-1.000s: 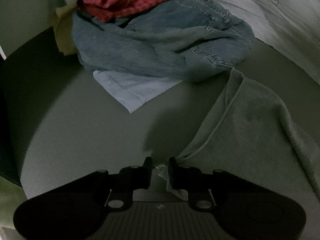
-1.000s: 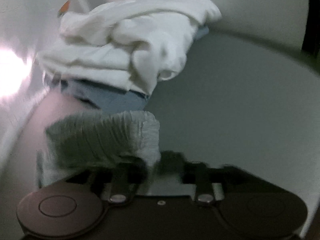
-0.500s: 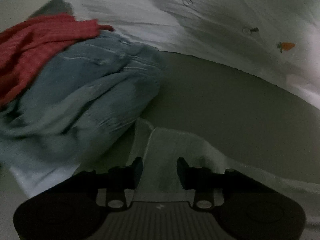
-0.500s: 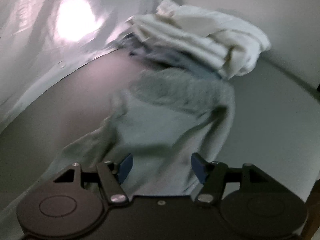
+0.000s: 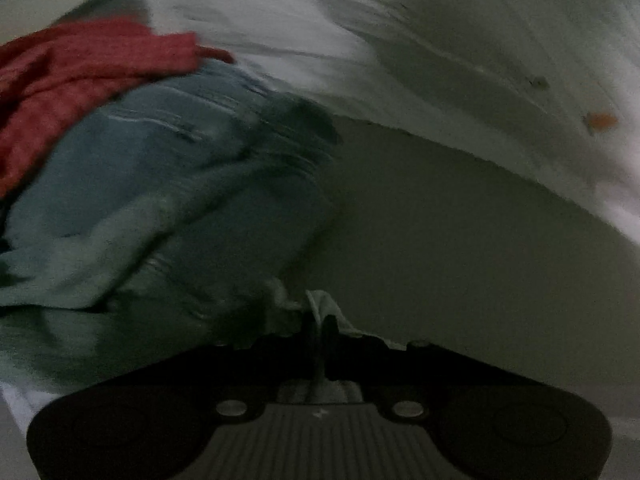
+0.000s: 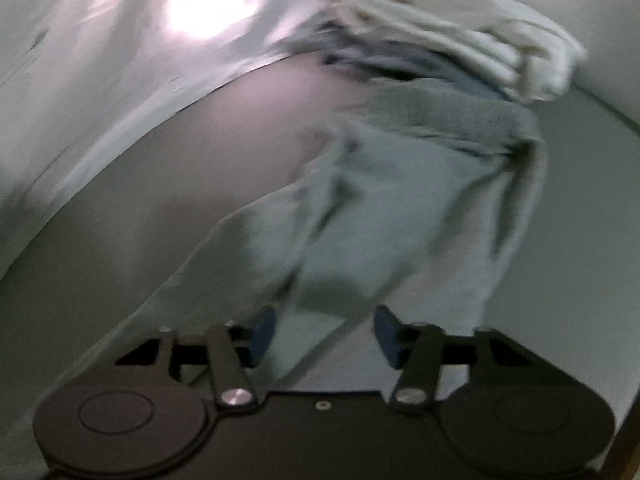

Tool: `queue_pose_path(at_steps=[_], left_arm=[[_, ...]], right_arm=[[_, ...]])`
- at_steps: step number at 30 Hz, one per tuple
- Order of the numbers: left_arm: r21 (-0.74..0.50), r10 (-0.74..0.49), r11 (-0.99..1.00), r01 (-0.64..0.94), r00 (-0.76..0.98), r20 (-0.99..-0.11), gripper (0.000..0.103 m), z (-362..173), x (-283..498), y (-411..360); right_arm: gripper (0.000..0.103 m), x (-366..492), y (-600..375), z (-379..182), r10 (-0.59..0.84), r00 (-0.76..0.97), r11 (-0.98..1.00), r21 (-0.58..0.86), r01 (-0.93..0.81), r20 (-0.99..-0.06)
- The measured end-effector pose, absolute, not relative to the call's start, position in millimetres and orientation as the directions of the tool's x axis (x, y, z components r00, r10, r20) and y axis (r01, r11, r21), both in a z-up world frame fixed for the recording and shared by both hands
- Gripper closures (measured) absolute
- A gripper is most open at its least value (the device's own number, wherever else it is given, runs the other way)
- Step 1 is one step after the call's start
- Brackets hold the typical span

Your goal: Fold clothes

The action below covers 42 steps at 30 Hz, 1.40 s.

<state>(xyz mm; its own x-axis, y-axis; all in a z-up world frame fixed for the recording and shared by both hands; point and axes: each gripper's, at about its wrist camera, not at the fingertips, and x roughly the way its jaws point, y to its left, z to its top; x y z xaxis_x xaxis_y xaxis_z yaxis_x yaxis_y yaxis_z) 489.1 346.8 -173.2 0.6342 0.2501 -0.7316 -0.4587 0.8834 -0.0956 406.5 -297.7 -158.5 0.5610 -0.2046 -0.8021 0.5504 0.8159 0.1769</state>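
Left wrist: claw (image 5: 319,326) pinches limp terry towel (image 5: 326,308)

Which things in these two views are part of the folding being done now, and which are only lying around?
In use:
- grey-green towel, spread on the table
- left gripper, shut on a bit of pale cloth, probably the towel's edge
- right gripper, open over the towel

Lying about:
- denim garment
- red checked cloth
- white clothes pile

no readable text, labels, brands or numbers anywhere
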Motion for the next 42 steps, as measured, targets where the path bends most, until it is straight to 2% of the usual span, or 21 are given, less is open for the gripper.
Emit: queue_pose_path(at_steps=[3,5,8,10,13,19,21,28,33,37,42], left_arm=[[-0.091,0.269,0.860,-0.502,0.598,-0.755,0.094,-181,488,348],[-0.079,0.290,0.847,-0.526,0.581,-0.760,0.081,-183,487,345],[-0.129,0.267,0.843,-0.521,0.615,-0.742,0.076,-169,474,336],[-0.149,0.257,0.849,-0.507,0.642,-0.722,0.072,-157,460,328],[-0.195,0.149,0.885,-0.423,0.654,-0.742,0.071,-155,447,301],[-0.298,-0.082,0.924,-0.239,0.638,-0.766,0.071,-153,421,247],[-0.295,-0.142,0.942,-0.157,0.611,-0.779,0.071,-156,421,222],[-0.397,-0.396,0.911,0.109,0.496,-0.773,0.066,-167,443,147],[-0.312,-0.368,0.930,0.194,0.500,-0.784,0.066,-183,472,110],[-0.308,-0.340,0.939,0.153,0.535,-0.773,0.066,-187,498,106],[-0.320,-0.294,0.946,0.058,0.573,-0.765,0.066,-191,520,117]], right_arm=[[0.060,415,-272,-162,-0.173,0.564,0.886,0.123,0.448,-0.808],[0.062,421,-260,-165,-0.147,0.563,0.916,0.103,0.387,-0.813],[0.068,426,-246,-166,-0.100,0.566,0.952,0.087,0.294,-0.819],[0.076,427,-235,-166,-0.055,0.571,0.971,0.089,0.221,-0.819],[0.083,430,-219,-171,-0.023,0.547,0.991,0.053,0.124,-0.837],[0.083,445,-202,-178,0.041,0.569,0.999,0.039,-0.015,-0.821],[0.083,461,-199,-179,0.056,0.586,0.998,0.031,-0.053,-0.809],[0.083,505,-210,-177,0.105,0.625,0.994,0.102,-0.041,-0.773],[0.082,492,-224,-176,0.106,0.625,0.988,0.154,0.022,-0.773],[0.078,461,-243,-168,0.101,0.626,0.974,0.205,0.097,-0.773],[0.078,446,-237,-172,0.207,0.583,0.969,0.245,-0.013,-0.785]])
